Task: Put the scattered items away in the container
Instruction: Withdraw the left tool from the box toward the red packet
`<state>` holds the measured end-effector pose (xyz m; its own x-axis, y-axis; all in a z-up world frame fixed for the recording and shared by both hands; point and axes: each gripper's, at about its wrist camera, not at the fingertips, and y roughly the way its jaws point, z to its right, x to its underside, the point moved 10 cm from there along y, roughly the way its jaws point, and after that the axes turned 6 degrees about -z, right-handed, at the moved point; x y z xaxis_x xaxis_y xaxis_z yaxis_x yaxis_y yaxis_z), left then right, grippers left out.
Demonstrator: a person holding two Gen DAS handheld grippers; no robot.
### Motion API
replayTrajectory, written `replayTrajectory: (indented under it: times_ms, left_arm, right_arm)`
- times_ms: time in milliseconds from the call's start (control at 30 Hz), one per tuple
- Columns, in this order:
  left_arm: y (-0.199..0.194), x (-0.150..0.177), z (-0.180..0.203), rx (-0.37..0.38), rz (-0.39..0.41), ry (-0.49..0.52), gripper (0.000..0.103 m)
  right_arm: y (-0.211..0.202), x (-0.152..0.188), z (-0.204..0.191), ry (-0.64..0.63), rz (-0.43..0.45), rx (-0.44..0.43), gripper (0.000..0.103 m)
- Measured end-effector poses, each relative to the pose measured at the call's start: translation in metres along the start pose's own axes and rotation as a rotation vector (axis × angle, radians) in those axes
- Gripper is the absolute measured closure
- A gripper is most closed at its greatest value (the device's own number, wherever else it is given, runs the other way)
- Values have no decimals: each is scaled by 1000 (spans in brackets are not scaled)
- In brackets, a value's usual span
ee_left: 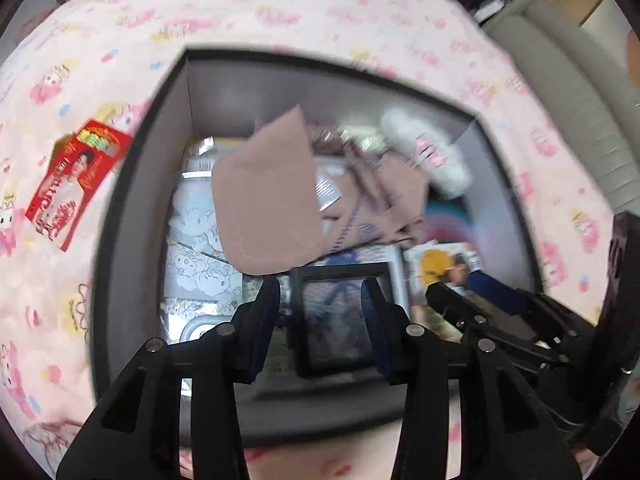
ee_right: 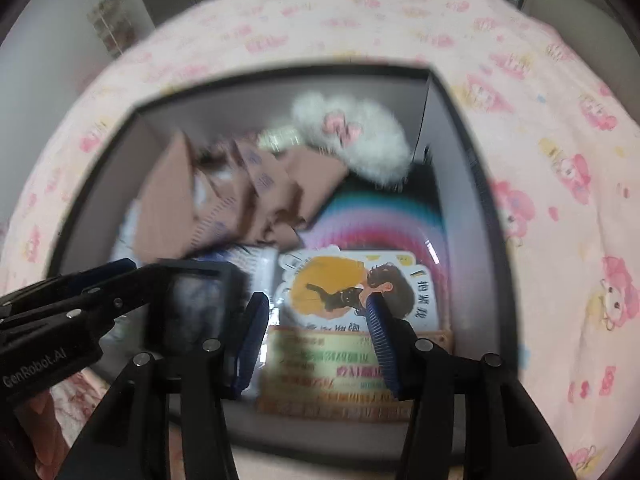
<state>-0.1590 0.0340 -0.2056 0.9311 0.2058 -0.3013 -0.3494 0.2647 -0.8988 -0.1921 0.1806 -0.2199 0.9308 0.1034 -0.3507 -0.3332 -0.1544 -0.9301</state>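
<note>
pink cartoon-print bedspread (ee_left: 280,8) under the dark box (ee_left: 132,168).

Box (ee_left: 132,184) interior crowded (brown cloth (ee_left: 268,200) heaped centrally); open bedspread (ee_left: 280,12) surrounds it.

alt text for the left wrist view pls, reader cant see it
The left gripper hangs open and empty over a dark box on a pink bedspread. Inside lie a tan cloth, a white fluffy toy and a black frame. A red card lies outside.
</note>
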Motion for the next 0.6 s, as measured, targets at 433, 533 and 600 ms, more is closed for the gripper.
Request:
replayTrajectory:
  times_ms: [433,533,600]
  left_arm:
    - [-74,27,40,73,84,158,48]
    - [-92,32,33,82,100,169,48]
    - [-102,36,26,91,105,166,48]
  right_arm:
    - [-109,32,-14,81,211,-5,49]
    - [-118,34,-29,75,224,-10,49]
    - [-124,37,-39,72,229,-17,49]
